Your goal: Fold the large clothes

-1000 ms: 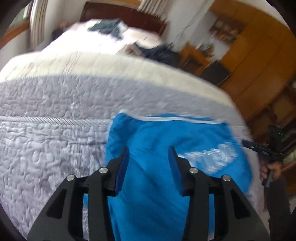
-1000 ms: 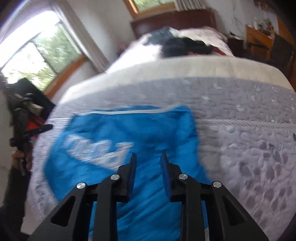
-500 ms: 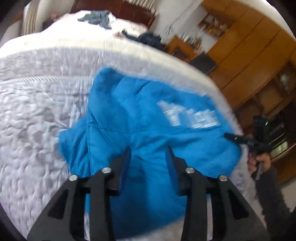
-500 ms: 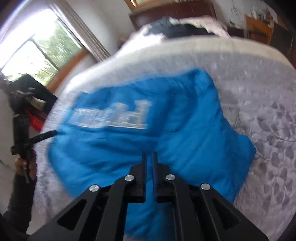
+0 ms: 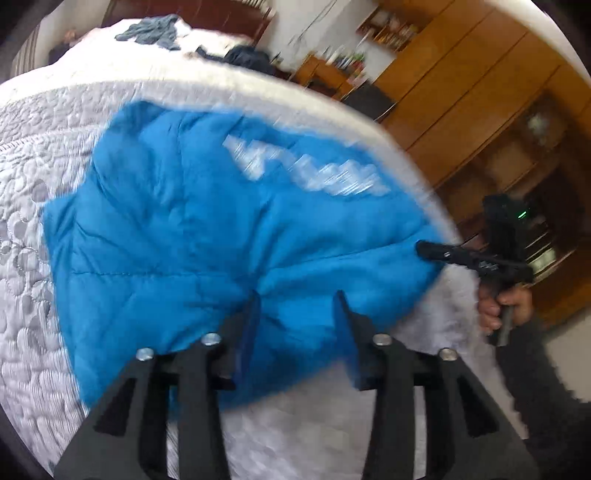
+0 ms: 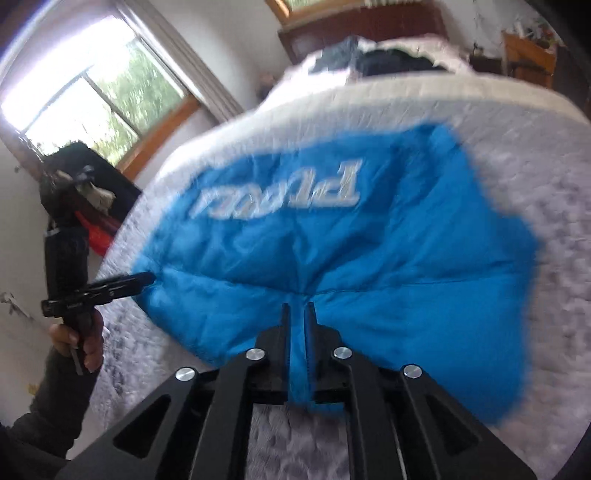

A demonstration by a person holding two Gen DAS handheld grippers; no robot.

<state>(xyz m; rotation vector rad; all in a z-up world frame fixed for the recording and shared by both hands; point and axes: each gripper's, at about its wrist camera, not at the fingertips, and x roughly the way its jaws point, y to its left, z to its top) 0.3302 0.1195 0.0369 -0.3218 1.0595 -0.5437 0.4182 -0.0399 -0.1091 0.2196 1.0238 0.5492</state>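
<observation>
A bright blue padded garment (image 6: 332,266) is seen spread on a grey-and-white quilted bed cover (image 5: 33,280), with white lettering (image 6: 280,197) across its upper part, toward twelve o'clock in the right wrist view. In that view the right gripper (image 6: 297,314) is found at six o'clock, its jaws drawn nearly together on a narrow bunch of the blue fabric, which is pinched between them and runs down between the fingers; creases fan out from the pinch across the cloth. At nine o'clock the left gripper (image 6: 147,278) is seen, held by a hand (image 6: 79,341), with its tip at the garment's edge; whether cloth is held there cannot be told. In the left wrist view the left gripper (image 5: 295,306) is shown at six o'clock with its jaws set well apart and nothing visibly clamped between them, the blue cloth lying beyond the fingertips. At three o'clock there, the right gripper (image 5: 424,249) meets the garment's edge. Dark clothes (image 5: 151,31) are piled on the bed at eleven o'clock, and wooden cabinets (image 5: 480,92) are seen at two o'clock.
</observation>
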